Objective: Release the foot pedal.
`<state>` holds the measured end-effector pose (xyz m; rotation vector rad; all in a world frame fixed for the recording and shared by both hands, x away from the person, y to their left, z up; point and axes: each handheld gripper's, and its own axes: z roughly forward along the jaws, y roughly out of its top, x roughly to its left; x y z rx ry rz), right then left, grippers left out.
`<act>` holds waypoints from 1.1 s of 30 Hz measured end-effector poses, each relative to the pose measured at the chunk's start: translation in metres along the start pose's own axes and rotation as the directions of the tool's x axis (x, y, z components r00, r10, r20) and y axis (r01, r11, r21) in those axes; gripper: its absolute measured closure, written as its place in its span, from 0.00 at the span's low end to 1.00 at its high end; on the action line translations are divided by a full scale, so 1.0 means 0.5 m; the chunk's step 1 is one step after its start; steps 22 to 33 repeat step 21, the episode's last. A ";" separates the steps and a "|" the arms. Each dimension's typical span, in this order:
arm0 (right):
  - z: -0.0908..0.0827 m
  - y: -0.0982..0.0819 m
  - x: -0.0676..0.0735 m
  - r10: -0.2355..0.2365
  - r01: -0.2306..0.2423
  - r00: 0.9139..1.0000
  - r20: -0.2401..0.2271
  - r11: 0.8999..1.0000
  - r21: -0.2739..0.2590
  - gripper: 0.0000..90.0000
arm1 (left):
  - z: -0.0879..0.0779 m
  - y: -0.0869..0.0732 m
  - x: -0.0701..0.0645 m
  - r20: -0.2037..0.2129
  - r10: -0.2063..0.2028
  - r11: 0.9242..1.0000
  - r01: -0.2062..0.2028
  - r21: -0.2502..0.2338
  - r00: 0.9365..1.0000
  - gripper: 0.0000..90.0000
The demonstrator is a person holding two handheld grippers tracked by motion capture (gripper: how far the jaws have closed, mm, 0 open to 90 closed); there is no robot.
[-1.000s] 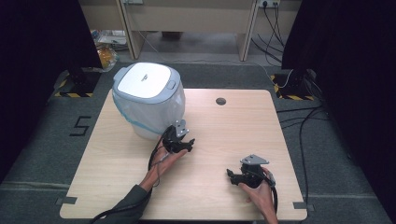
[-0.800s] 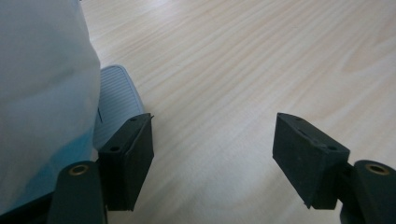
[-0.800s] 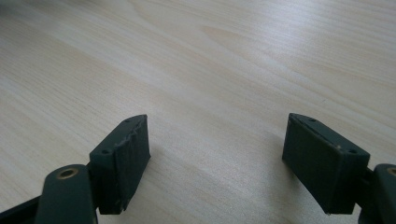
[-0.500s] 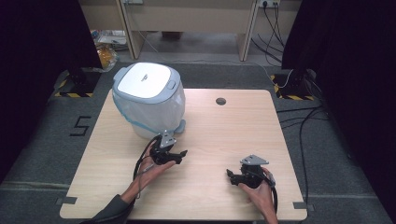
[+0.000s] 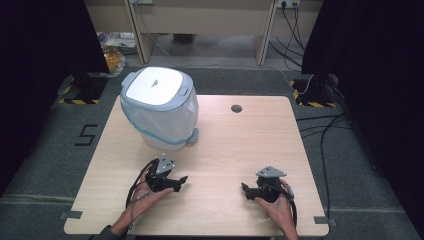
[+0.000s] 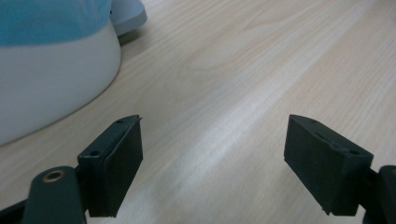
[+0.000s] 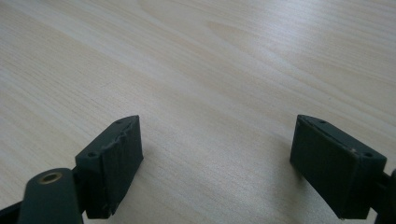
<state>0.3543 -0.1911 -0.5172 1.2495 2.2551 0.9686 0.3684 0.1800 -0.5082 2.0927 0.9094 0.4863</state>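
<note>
A white and light-blue lidded bin [image 5: 160,107] stands on the wooden table [image 5: 240,145] at the back left, its lid down. In the left gripper view the bin's base [image 6: 51,79] rises at the upper left. My left gripper [image 5: 181,181] rests low over the table in front of the bin, apart from it; its jaws have just been opening and stand wide with nothing between them [image 6: 212,163]. My right gripper [image 5: 245,189] sits near the front right, held by a hand, jaws open over bare wood [image 7: 217,168], having just opened a little further.
A round cable hole [image 5: 236,108] is in the table's back edge area. Cables [image 5: 320,130] run on the floor to the right of the table, and a bag of yellow things [image 5: 112,57] lies on the floor behind the bin.
My left gripper has drawn back from the bin toward the table's front edge, and its jaws have opened wide. The right gripper has stayed where it was.
</note>
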 end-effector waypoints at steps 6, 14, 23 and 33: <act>0.000 0.000 0.000 0.001 -0.001 1.000 0.001 1.000 0.002 0.18 | -0.014 -0.023 0.005 -0.004 -0.004 1.000 0.004 0.030 1.000 0.20; 0.000 0.000 0.001 0.004 -0.004 1.000 0.002 1.000 0.004 0.17 | -0.030 -0.047 0.019 -0.041 -0.002 0.998 0.004 0.061 0.999 0.18; -0.001 -0.001 0.002 0.008 -0.008 1.000 0.010 1.000 0.002 0.17 | -0.032 -0.059 0.029 -0.028 -0.029 0.998 0.030 0.062 0.999 0.17; -0.001 -0.001 0.002 0.008 -0.008 1.000 0.010 1.000 0.002 0.17 | -0.032 -0.059 0.029 -0.028 -0.029 0.998 0.030 0.062 0.999 0.17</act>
